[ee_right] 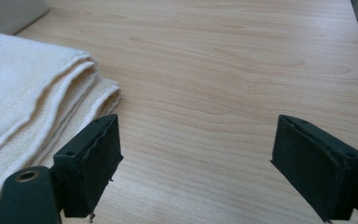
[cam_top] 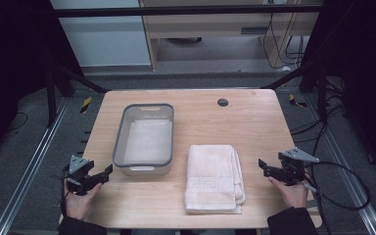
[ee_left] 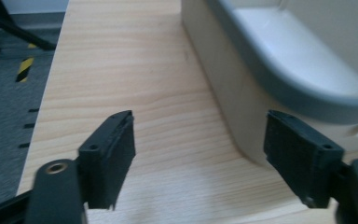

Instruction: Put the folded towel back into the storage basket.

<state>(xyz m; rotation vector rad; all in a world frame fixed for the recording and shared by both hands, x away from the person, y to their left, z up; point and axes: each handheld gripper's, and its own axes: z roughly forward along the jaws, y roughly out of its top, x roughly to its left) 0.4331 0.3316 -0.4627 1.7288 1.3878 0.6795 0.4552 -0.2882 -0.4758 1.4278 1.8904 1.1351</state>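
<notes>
My right gripper point(cam_top: 266, 168) and left gripper point(cam_top: 104, 174) both hover with jaws wide and empty. The folded towel point(cam_top: 214, 177) lies between them, beside the bin point(cam_top: 145, 166). I should pinch every layer at its edges, probably lifting it level.

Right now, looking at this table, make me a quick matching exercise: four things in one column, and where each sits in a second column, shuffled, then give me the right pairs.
Things:
1. grey-rimmed tub
2. folded cream towel
3. left gripper
4. right gripper

Places:
A. near right edge of the table, jaws open
B. table centre, near the front
C. left half, behind the left gripper
D. front left, jaws open, beside the tub's corner

Pairs: 1-C, 2-B, 3-D, 4-A
</notes>
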